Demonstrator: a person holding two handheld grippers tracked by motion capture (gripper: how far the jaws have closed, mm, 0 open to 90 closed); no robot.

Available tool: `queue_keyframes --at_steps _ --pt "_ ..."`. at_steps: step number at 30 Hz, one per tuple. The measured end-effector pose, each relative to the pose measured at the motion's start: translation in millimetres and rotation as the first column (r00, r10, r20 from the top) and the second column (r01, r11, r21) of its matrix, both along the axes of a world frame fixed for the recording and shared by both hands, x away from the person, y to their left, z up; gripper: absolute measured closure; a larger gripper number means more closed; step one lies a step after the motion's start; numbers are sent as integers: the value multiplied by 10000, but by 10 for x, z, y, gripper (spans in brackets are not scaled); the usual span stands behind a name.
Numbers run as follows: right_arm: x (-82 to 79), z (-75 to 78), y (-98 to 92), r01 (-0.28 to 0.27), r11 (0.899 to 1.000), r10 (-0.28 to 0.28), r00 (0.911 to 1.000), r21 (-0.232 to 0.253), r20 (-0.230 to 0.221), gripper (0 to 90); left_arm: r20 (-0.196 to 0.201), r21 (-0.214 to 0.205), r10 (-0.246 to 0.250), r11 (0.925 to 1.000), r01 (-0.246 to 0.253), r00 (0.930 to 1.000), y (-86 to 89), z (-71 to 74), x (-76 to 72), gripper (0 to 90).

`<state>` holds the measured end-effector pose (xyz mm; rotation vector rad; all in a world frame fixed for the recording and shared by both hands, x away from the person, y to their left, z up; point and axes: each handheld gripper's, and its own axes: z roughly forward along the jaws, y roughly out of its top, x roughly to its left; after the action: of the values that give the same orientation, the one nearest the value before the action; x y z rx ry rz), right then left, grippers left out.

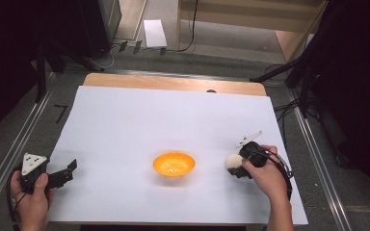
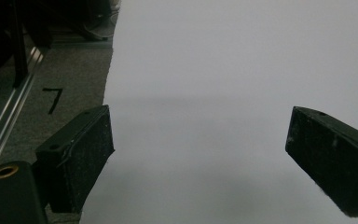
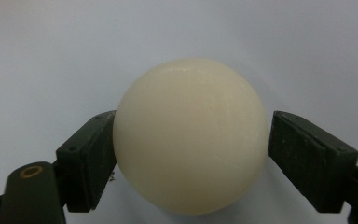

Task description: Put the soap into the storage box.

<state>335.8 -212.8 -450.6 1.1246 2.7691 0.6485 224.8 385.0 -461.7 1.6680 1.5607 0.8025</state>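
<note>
Cream ball (image 3: 190, 135) between pads of right hand-held gripper (image 3: 191, 154), apparently clasped; left hand-held gripper (image 2: 200, 154) released.

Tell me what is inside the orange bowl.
In the high view the orange bowl on the white sheet shows pale glints on its bottom, too small to tell whether they are contents or reflections. The near wall hides part of the inside.

Wooden table (image 1: 173, 83), white sheet (image 1: 139, 120) over it; orange bowl (image 1: 174, 164), cream ball (image 1: 232, 161) on sheet
</note>
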Motion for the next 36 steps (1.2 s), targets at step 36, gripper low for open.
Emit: queue_keyframes --at_steps 36 --pt "10 36 47 3 9994 -3 10000 345 19 249 -27 -23 -18 10000 18 10000 3 1 2 80"
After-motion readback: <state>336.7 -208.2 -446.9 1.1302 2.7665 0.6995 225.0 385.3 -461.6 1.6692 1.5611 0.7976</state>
